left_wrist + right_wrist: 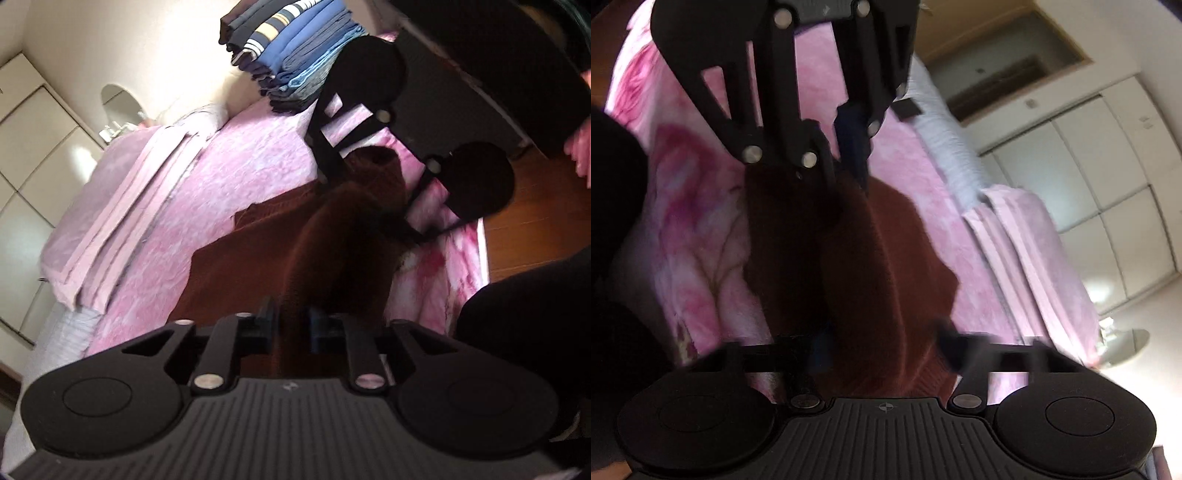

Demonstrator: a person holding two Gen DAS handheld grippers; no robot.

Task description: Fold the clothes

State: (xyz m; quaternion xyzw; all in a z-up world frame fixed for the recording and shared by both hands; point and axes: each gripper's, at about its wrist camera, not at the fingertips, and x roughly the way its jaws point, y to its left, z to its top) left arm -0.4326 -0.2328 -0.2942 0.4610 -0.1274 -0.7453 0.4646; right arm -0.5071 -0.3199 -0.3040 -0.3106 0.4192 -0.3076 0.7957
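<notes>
A dark brown knitted garment lies partly spread on the pink bedspread, and one bunched fold of it is lifted. My left gripper is shut on that fold, with cloth pinched between its fingers. In the right wrist view the left gripper comes in from the top and grips the brown garment. My right gripper stands open, its blurred fingers wide apart on either side of the cloth. From the left wrist view the right gripper spans the raised fold at the bed's edge.
A stack of folded blue and striped clothes sits at the far end of the bed. A folded pink blanket lies along the bed's side. White wardrobe doors line the wall. The wooden floor and a person's dark clothing are on the right.
</notes>
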